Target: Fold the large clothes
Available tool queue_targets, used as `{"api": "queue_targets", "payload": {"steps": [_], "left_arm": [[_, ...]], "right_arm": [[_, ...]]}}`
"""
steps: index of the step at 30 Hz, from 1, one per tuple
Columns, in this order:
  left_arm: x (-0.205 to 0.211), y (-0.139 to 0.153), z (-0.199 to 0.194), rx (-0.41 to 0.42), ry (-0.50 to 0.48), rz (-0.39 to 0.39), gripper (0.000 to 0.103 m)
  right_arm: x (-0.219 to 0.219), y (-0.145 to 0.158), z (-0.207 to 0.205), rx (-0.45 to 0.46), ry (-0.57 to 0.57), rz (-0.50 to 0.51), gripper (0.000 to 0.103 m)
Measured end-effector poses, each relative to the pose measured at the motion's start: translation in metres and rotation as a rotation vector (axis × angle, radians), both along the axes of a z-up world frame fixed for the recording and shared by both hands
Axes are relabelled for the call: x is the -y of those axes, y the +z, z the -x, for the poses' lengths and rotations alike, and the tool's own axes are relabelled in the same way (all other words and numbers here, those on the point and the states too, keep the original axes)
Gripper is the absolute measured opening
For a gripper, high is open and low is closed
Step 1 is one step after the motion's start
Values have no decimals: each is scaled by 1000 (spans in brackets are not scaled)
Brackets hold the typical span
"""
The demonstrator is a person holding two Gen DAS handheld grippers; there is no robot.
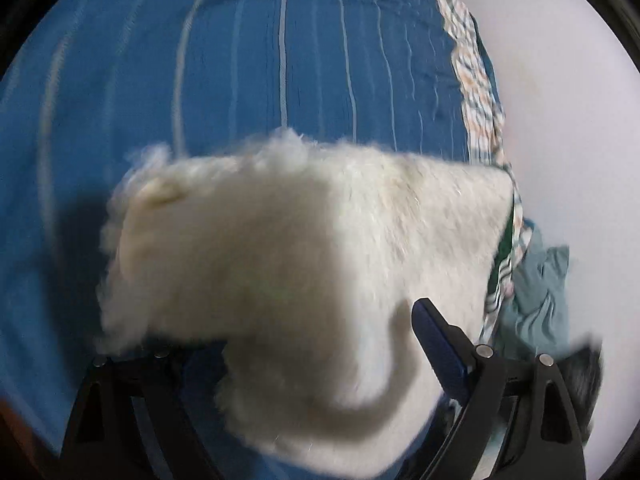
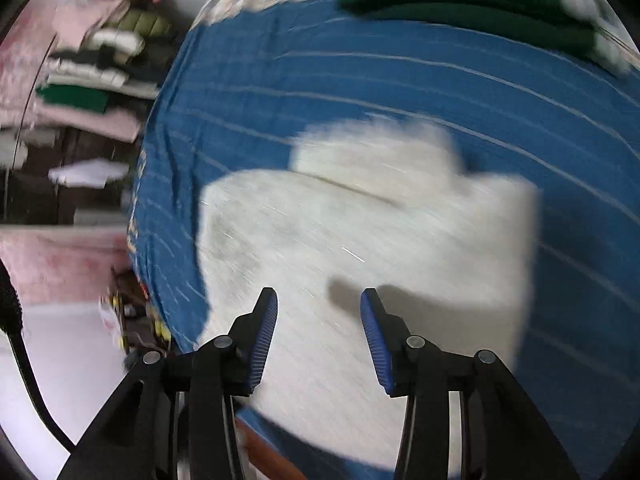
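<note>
White fleece garment hides the left gripper's left finger, so its grip cannot be read. Motion blur smears the shelf clothes in the right wrist view.

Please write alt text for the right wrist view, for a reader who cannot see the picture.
An open right claw hovers over a folded white fluffy garment lying on a blue striped bedsheet; the image is motion-blurred. A dark green folded garment lies at the far side of the bed, and stacked clothes fill shelves at the left.
</note>
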State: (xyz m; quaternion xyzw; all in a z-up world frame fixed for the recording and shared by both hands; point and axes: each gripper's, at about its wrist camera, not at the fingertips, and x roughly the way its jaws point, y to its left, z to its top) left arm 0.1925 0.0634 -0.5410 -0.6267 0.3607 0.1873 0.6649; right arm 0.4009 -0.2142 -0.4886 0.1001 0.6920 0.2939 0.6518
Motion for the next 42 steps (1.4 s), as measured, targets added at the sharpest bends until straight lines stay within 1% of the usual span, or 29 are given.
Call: {"api": "queue_targets", "payload": {"steps": [1,2,3,5,8,10,12,14,15,16,18,19,20,21,22,23,24,26,27,29,30,31,32,34,36,38,40,41,42], "left_arm": [[0,5,-2,-3,22,-48,63],[0,10,-5,-9,11,-79,30],[2,18,-7,-9,-9,-118,23],[9,40,-1,2,-17,-186,19],[17,64,22,5,-10,-206,18],[16,65,33,-15,-5,-200,18],[11,48,42,-67,2,-181,18],[8,22,40,-88,10,-143,19],[5,10,39,-94,0,-125,23],[2,1,39,-93,-16,-107,25],[-3,-8,33,-71,-49,-69,31],[-5,-6,34,-64,-55,-60,31],[-7,-5,36,-57,-61,-47,33],[-9,-1,37,-51,-70,-39,34],[-8,3,41,-49,-79,-43,36],[-7,8,44,-46,-87,-50,43],[-5,11,46,-41,-90,-46,49],[-2,12,51,-32,-82,-33,50],[-3,9,51,-32,-80,-33,50],[-2,2,46,-31,-72,-36,50],[-3,-3,42,-28,-58,-35,50],[-4,-5,38,-26,-48,-32,50],[-5,-8,35,-21,-32,-31,50],[-7,-9,32,-16,-13,-36,50],[-8,-10,30,-11,-3,-50,50],[-9,-10,33,5,14,-57,50],[-10,-10,35,18,28,-66,47],[-11,-9,35,23,31,-72,43],[-14,-7,34,28,34,-78,39]], "right_arm": [[13,1,1,-11,-26,9,46],[29,-1,6,-25,-56,18,46],[47,-2,12,-38,-86,25,46],[66,-3,21,-58,-120,32,46],[74,-6,30,-70,-140,32,46],[66,-4,34,-68,-111,15,46],[42,-5,38,-58,-32,8,46],[16,-18,42,-45,47,38,46],[-3,-35,44,-58,108,84,46],[-20,-54,45,-46,165,154,46],[-39,-77,45,12,226,243,46],[-44,-76,42,20,242,252,47],[-46,-72,38,-6,255,258,47],[-44,-66,34,-27,253,238,49],[-39,-60,30,-35,238,192,51],[-23,-48,26,-42,201,95,61],[-10,-43,23,-45,174,46,68],[20,-46,17,-63,121,19,76],[37,-53,16,-73,101,10,77],[62,-77,11,-114,54,-14,77],[72,-94,10,-164,50,-82,77],[75,-118,10,-254,53,-171,77],[72,-137,11,-323,52,-229,77],[63,-163,11,-423,54,-356,77],[49,-172,9,-437,72,-420,83],[35,-172,7,-417,97,-436,83],[28,-169,5,-397,95,-458,83],[22,-167,6,-383,81,-476,77],[22,-164,6,-377,54,-508,65]]}}
